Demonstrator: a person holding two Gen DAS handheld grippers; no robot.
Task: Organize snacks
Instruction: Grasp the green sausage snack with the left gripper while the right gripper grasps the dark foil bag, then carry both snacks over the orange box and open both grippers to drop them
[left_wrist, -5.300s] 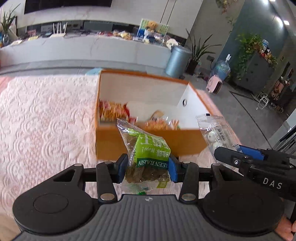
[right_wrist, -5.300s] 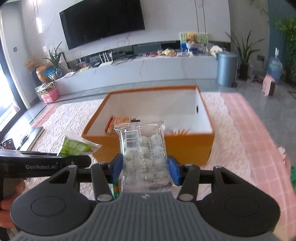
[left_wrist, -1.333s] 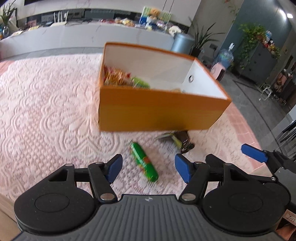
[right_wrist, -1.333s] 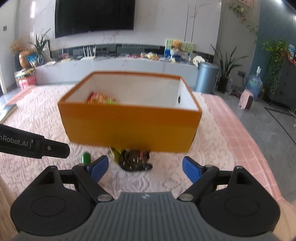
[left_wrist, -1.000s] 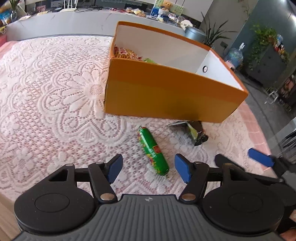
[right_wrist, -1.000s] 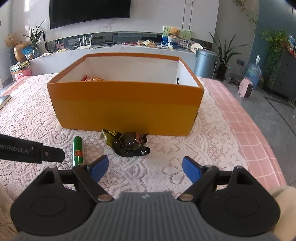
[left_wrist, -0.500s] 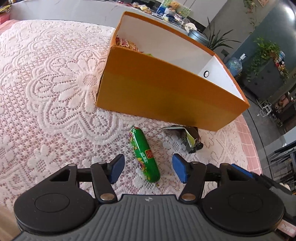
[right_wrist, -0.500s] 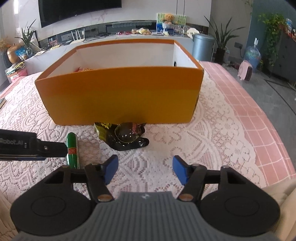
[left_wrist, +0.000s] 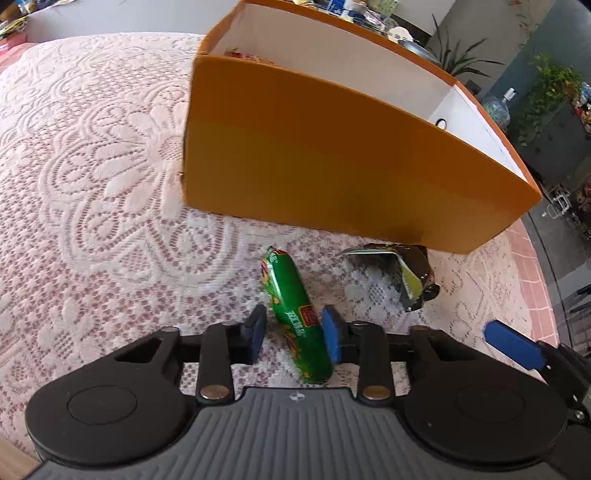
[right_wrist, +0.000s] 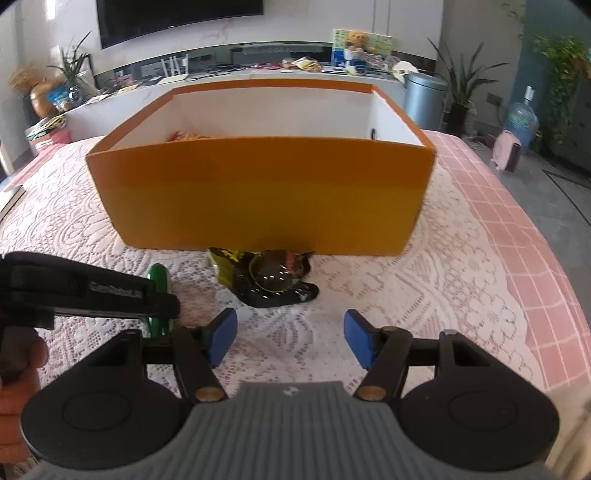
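A green sausage stick lies on the lace tablecloth in front of the orange box. My left gripper straddles its near half; the right pad touches it, the left pad stands a small gap away. A dark crumpled snack packet lies right of it, against the box front. In the right wrist view that packet sits just beyond my open, empty right gripper. The box holds orange-red snack packets at its left end. The left gripper's body hides most of the sausage there.
The pink lace cloth covers the table; its right edge drops to the floor. A grey bin and plants stand far behind. The tip of my right gripper shows at the right of the left wrist view.
Both grippers dropped their earlier packets into the box and came down in front of it. Over the last second the left jaws narrowed around the sausage and the right gripper neared the dark packet.
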